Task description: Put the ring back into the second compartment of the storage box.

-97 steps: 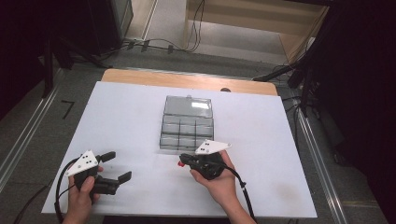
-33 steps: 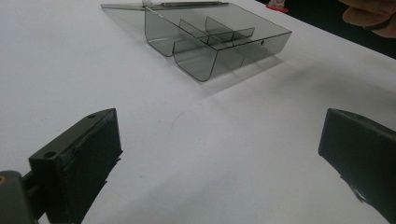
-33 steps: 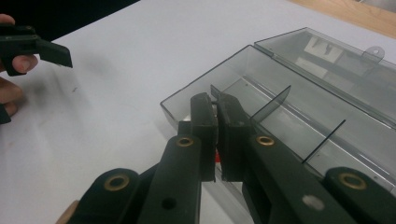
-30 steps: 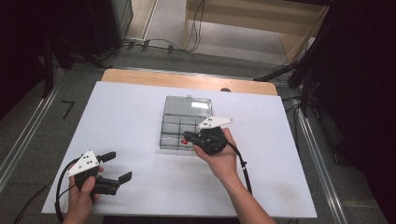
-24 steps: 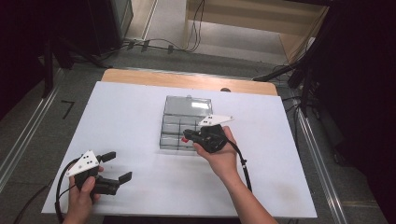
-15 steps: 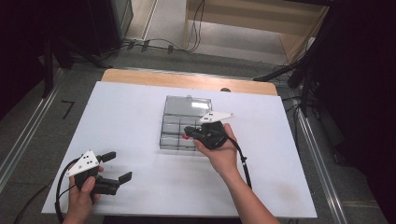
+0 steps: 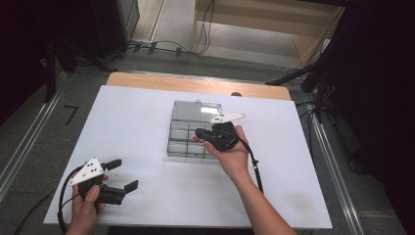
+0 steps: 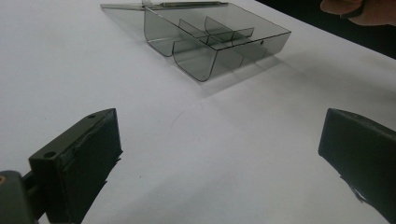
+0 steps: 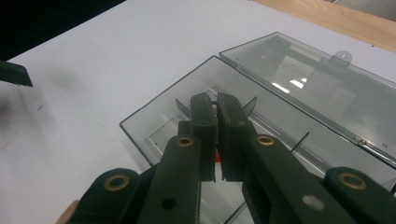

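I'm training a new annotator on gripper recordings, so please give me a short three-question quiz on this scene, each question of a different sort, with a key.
1. True or false: the lid of the clear compartment box lies open, flat on the table.
2. Which gripper is above the box: A) the left gripper B) the right gripper?
3. Fill in: the left gripper's jaws stand ____.

Key:
1. True.
2. B; its jaws are nearly together, with a small red thing between them.
3. Open; it rests on the table, apart from the box.
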`<state>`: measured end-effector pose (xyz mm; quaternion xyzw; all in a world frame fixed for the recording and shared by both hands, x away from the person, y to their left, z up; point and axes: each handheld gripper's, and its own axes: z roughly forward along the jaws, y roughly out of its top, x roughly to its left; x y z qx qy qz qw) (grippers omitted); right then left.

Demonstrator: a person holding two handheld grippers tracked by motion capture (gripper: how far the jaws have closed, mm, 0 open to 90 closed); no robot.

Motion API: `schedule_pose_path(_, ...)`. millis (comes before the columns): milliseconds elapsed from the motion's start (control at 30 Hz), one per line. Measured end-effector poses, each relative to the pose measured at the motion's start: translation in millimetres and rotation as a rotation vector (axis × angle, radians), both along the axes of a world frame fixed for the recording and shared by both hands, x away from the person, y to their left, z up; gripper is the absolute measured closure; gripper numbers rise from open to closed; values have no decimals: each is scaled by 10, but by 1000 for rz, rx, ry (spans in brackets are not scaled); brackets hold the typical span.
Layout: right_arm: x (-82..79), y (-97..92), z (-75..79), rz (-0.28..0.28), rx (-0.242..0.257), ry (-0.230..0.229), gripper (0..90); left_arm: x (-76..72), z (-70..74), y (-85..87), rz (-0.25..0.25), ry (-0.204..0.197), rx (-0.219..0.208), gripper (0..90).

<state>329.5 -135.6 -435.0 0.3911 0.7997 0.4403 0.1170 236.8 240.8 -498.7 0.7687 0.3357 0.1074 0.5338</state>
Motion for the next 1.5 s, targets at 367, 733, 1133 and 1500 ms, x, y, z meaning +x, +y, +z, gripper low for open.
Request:
schedule_pose_path(367,95,12,-24,-14,-12,5,847,1,-1,0,-1,-1,-1,0)
schedule_pose_path(733,179,14,-52,-28,-21,12,846,0,0,0,-1,-1,1,0)
schedule_pose_path(1133,269,-1,-95,-37,-33,18,847,0,1,1,1,-2,0,0)
schedule_pose_path(1500,359,-11,-170,-57,-40,36,847,1,0,0,0,-2,0,0)
